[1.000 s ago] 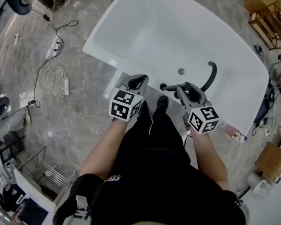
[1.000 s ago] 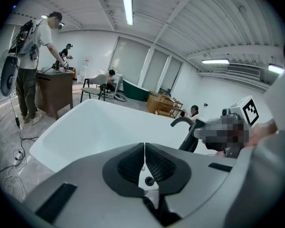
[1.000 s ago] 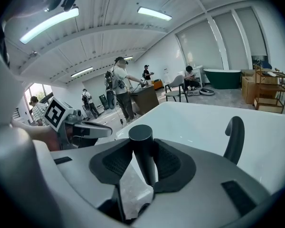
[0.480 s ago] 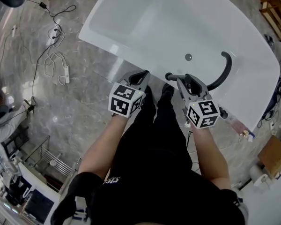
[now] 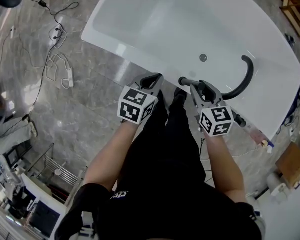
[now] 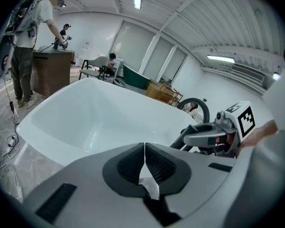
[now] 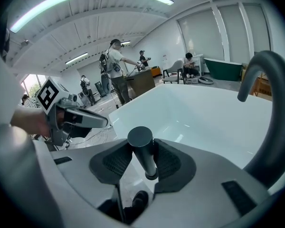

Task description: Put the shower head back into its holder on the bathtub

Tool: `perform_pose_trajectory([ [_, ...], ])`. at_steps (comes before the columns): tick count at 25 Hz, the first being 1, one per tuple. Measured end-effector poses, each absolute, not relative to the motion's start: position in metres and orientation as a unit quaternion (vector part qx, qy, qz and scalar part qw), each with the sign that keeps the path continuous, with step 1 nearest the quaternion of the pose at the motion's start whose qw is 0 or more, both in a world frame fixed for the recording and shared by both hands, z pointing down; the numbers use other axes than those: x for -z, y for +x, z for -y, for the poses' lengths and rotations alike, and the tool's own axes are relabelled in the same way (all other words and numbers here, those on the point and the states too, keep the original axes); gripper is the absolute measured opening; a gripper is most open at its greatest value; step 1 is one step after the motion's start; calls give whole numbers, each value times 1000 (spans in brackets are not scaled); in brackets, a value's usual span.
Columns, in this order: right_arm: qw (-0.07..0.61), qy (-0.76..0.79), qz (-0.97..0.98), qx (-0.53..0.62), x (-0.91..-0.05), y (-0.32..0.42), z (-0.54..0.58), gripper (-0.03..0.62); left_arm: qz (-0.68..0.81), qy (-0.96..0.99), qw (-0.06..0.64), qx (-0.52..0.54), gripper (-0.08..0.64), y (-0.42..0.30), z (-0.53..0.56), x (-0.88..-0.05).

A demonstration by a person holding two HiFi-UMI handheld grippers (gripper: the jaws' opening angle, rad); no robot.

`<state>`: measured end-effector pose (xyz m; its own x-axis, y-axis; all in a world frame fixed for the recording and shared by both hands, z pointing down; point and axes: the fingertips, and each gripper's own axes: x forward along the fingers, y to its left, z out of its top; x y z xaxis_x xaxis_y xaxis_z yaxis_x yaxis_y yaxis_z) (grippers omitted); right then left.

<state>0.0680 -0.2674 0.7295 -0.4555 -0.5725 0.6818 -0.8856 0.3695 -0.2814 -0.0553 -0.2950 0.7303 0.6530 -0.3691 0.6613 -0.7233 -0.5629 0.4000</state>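
Bathtub rim near shower head

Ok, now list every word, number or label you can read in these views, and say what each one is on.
No text can be read as words or numbers.
The white print on the person's dark garment: too small and blurred to read.
The marker cubes on the left gripper and right gripper: black-and-white square patterns only, no letters or digits.

Test hall w/ lone tub, floor cables
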Motion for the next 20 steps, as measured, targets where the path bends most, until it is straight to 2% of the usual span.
perform_pose_trajectory([
  [11,258,454,786,-331,-745,60,261,161,323,840,348,-263,20,-63,287,-739],
  [20,268,426,787,-357,-740,40,245,199,321,846,340,-256,20,-66,290,-724],
])
